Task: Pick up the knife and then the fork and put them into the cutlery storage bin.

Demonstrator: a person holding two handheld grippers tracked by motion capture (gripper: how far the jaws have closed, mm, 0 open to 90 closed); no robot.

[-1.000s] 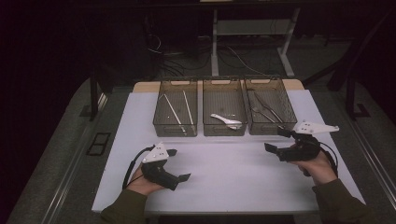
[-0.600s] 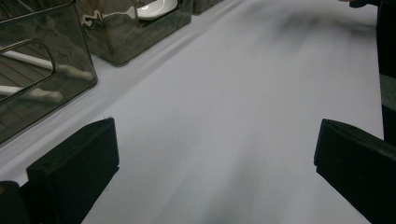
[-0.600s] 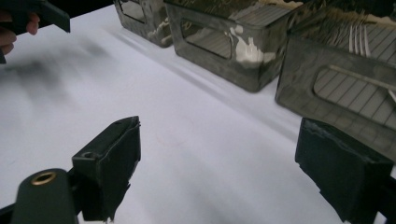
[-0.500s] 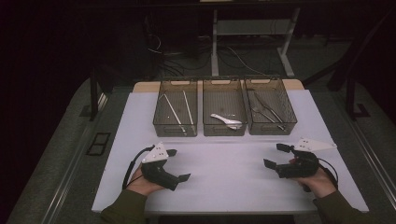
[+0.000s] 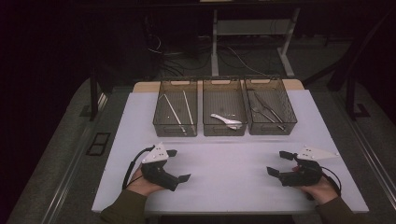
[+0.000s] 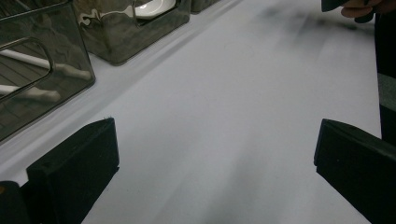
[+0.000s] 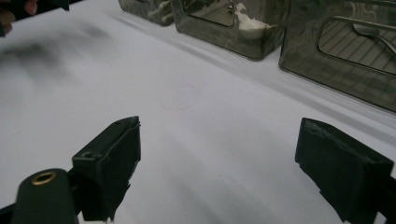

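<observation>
While both hands rest low on the white tabletop (image 5: pixel 233 186), nothing sits between either pair of jaws. Ahead of both tongs, three smoked-clear bins stand side by side, well apart from them. The left bin (image 5: pixel 175 108), ahead of the left tongs (image 5: pixel 178 165), holds thin pale sticks (image 5: pixel 173 110). The middle bin (image 5: pixel 223 108), between the two tongs and farther on, holds a white spoon (image 5: pixel 227 121). The right bin (image 5: pixel 270 106), ahead of the right tongs (image 5: pixel 279 163), holds metal cutlery (image 5: pixel 267 110); which pieces, cannot tell. Left tongs: jaws spread wide, bare tabletop between them in the left gripper view, pointing toward the right tongs. Right tongs: jaws likewise spread wide, holding nothing, pointing toward the left tongs. Each hand wraps its tongs' grip near the tabletop's near edge.
</observation>
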